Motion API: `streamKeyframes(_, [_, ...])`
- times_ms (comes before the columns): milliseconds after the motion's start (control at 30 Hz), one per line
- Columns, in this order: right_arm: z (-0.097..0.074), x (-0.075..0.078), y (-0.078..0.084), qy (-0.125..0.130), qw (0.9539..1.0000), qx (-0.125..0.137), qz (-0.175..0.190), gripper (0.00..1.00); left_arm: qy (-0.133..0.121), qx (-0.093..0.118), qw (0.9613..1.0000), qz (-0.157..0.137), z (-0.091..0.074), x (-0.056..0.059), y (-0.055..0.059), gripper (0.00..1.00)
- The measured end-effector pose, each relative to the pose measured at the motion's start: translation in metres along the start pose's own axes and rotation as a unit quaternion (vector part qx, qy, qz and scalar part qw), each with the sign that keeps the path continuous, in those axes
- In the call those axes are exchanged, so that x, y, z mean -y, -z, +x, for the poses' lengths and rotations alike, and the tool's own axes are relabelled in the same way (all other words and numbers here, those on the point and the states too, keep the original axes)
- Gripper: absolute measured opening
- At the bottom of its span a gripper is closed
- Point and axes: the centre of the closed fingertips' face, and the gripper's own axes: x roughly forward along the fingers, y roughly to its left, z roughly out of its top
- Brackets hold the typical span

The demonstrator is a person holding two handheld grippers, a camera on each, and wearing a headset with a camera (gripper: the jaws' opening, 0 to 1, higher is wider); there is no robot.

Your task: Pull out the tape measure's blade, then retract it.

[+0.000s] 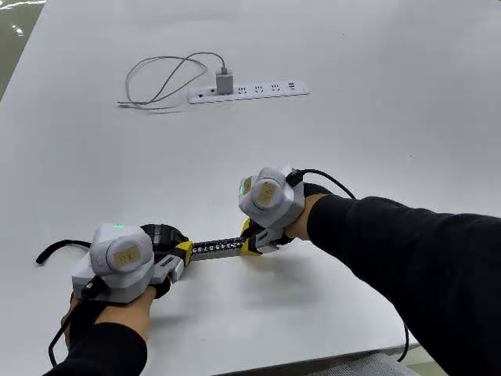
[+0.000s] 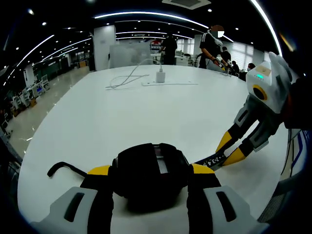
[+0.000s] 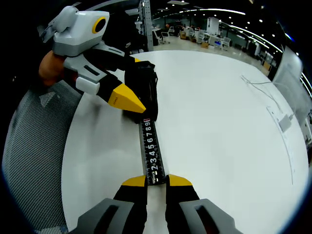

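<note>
The black tape measure lies near the table's front edge, and my left gripper is shut on its case. A short length of black blade with white numbers runs from the case to the right. My right gripper is shut on the blade's end, its yellow fingertips pinching it just past the 1 mark. In the right gripper view the blade reaches back to the case held by the left gripper. A black wrist strap trails left of the case.
A white power strip with a plugged charger and a looped grey cable lies at the far middle of the white table. The table's front edge runs just below my arms. People stand far behind the table.
</note>
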Motion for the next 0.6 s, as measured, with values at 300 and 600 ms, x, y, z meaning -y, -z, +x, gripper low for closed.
streamKeyframes(300, [0.0004,-0.0014,-0.0012,0.000,1.0000,0.001,0.002,0.10,0.001,0.000,1.0000,0.000,-0.0004,0.0001,0.0001,0.56])
streamKeyframes(600, [0.0017,-0.0013,-0.0038,-0.003,1.0000,0.004,0.007,0.10,0.002,-0.001,1.0000,-0.001,-0.0005,0.0000,0.0003,0.56])
